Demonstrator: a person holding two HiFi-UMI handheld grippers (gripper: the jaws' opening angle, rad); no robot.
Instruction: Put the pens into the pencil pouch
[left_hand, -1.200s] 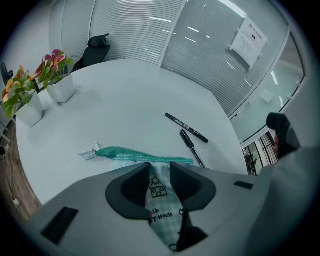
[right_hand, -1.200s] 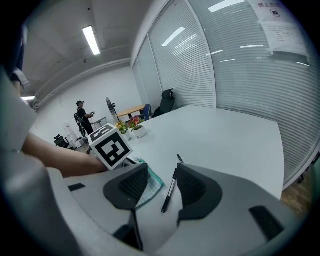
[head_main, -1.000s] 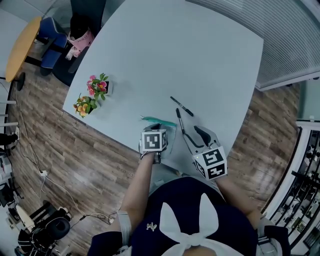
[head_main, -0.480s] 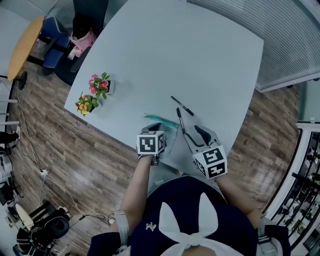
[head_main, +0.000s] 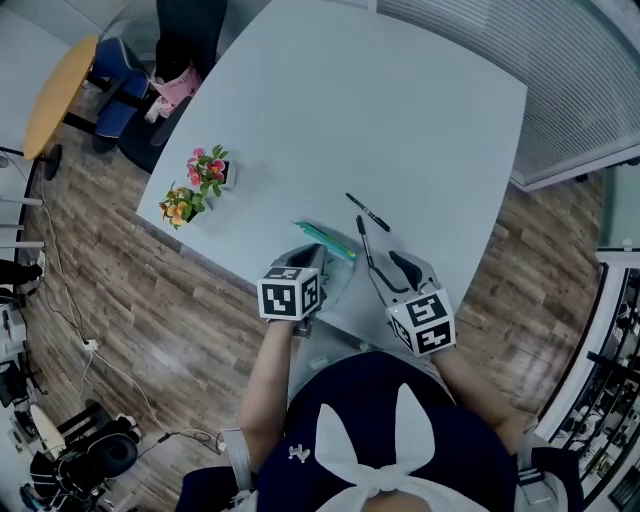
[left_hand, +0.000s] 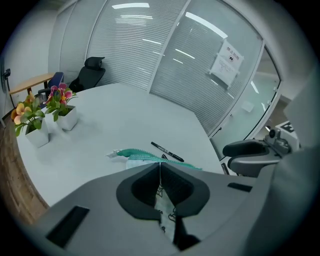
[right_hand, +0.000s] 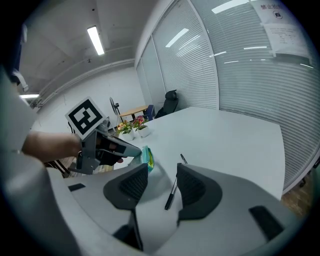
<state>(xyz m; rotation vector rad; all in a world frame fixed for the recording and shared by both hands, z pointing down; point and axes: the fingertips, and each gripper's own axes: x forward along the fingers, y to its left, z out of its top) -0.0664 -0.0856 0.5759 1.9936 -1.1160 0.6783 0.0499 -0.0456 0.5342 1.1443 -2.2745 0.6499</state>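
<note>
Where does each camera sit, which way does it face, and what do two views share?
Head view: on the person's head, steeply down at the table; forearms, left gripper, right gripper show.
Left gripper view: along its fingers, shut on the pouch, toward the glass wall.
Right gripper view: between open fingers at a pen; left gripper visible.
Shared by all: pouch, flower pots.

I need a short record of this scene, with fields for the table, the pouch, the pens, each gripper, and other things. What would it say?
table: pale grey table
pouch: clear plastic pencil pouch with green zipper, one edge pinched
pens: far black pen and near black pen, both on the table, outside the pouch
left gripper: shut on the pouch
right gripper: open, holds nothing; the near pen lies on the table in line with its gap
other: two white flower pots near the table's edge
</note>
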